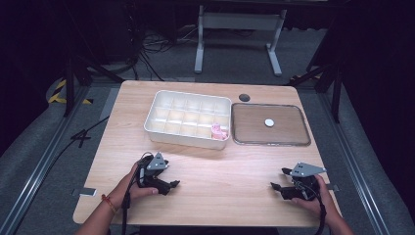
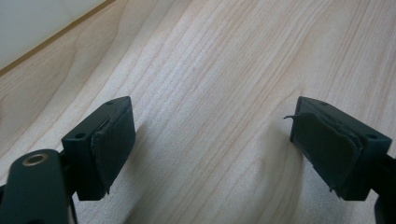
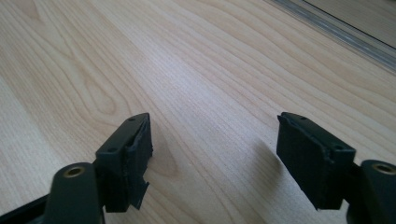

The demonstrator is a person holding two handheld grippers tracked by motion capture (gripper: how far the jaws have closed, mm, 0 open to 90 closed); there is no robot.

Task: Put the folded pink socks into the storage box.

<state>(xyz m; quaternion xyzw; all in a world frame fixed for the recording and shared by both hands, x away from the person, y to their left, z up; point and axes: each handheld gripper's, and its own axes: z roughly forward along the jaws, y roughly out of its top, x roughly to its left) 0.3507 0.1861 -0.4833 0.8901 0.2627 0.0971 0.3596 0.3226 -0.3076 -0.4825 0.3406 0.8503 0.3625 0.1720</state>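
High view, table: a light wooden table (image 1: 205, 169) is standing over a grey floor, with a white metal frame behind it.
High view, organiser: a white compartment box (image 1: 187, 118) is sitting at the far middle of the table; a small pink object (image 1: 219, 131) is lying in its near right compartment.
High view, lid: a clear flat lid (image 1: 270, 124) is lying just beside the box on its right, with a small white disc (image 1: 269, 122) showing at its middle; whether the disc is on or under it cannot be told.
High view, left gripper: the left gripper (image 1: 172, 185) is resting low at the near left of the table in the person's left hand (image 1: 131, 183), its jaws pointing towards the table's middle and gripping nothing.
High view, right gripper: the right gripper (image 1: 278, 179) is sitting at the near right in the right hand (image 1: 313, 198), well apart from the other, its jaws pointing left.
Left gripper view: the two black jaws are standing wide apart over bare wood grain, holding nothing; a white edge, likely the box's, is showing at the top left corner.
Right gripper view: the jaws are spread wide over bare wood, empty; the lid's clear rim (image 3: 345, 35) is crossing the top right corner.
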